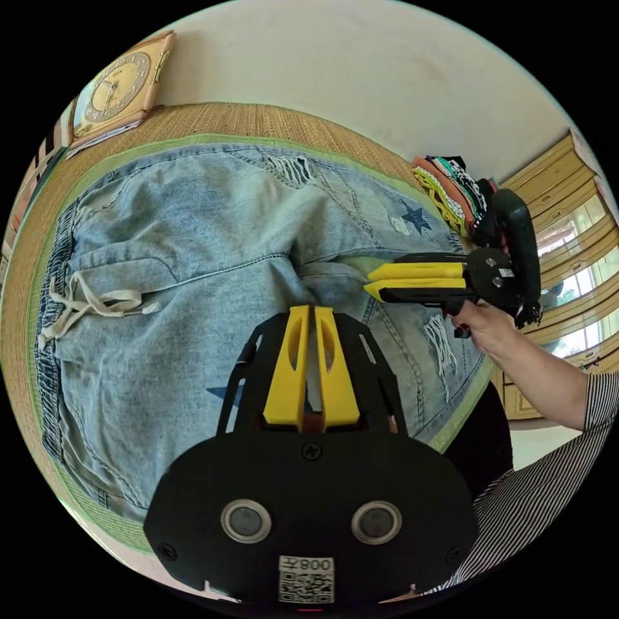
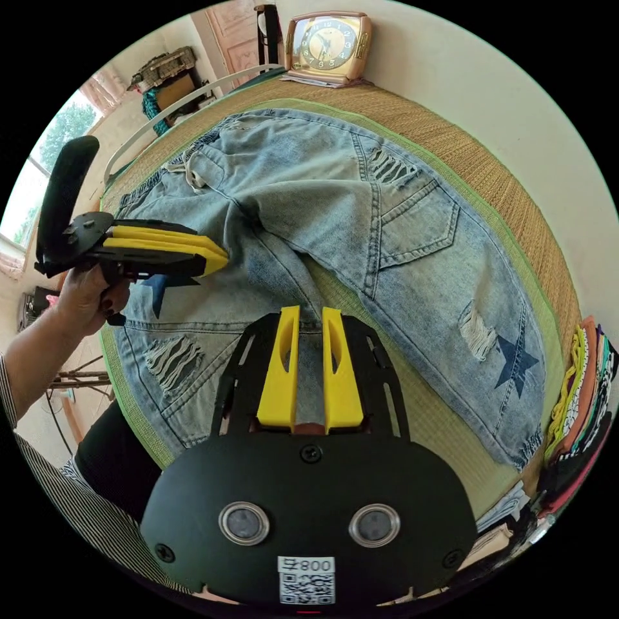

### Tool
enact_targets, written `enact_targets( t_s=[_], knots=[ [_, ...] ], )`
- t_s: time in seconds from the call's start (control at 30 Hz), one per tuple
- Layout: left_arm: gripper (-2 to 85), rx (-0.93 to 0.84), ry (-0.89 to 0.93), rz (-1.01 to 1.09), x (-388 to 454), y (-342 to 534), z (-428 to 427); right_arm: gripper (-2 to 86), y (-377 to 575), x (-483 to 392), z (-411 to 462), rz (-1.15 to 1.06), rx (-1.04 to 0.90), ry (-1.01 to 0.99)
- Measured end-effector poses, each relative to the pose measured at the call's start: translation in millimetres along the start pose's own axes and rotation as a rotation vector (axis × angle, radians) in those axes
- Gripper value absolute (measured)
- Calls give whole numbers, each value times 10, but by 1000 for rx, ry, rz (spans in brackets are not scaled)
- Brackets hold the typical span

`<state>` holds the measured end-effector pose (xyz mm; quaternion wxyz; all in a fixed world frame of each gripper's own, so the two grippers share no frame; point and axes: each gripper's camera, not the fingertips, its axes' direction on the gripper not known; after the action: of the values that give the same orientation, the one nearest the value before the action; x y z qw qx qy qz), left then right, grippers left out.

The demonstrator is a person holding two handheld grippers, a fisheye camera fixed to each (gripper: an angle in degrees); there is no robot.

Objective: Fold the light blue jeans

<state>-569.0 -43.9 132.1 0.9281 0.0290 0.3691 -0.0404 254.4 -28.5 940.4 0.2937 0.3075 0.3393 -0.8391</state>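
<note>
Jeans [image 1: 193, 245] spread flat on a woven mat [image 1: 258, 122], legs parted in a V. Left gripper [image 1: 312, 316] and right gripper [image 2: 311, 316] poise over the crotch, each with its fingers [image 1: 287, 361] nearly closed, a narrow gap between them; whether denim is pinched cannot be told. A clock [image 2: 329, 45] stands beyond the waistband; folded clothes [image 2: 580, 400] lie near the hems.

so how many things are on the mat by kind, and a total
jeans: 1
clock: 1
stack of folded clothes: 1
grippers over the jeans: 2, left gripper and right gripper
total: 5
</note>
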Motion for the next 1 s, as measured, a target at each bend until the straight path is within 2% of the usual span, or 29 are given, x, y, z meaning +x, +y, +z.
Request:
enact_targets(
  t_s=[0.2,0.43,0.6,0.67,0.7,0.83,1.0],
  knots=[
    [4,-4,4,-9,-30,-225,333,32,157,5,-196,21,70,-20],
    [8,92,87,-22,94,-125,294,35,350,429,-724,145,164,-112],
    [12,16,42,20,312,-218,621,53,963,638,-961,224,102,19],
    [10,-30,16,17,349,-282,836,43,1127,725,-883,255,39,33],
    [10,-17,20,13,352,-287,852,35,1222,785,-915,278,71,3],
    [12,35,55,20,512,-342,837,22,1226,944,-1132,314,107,-53],
    [39,51,-41,132,861,-680,967,63,787,1255,-1422,251,158,58]
  ],
)
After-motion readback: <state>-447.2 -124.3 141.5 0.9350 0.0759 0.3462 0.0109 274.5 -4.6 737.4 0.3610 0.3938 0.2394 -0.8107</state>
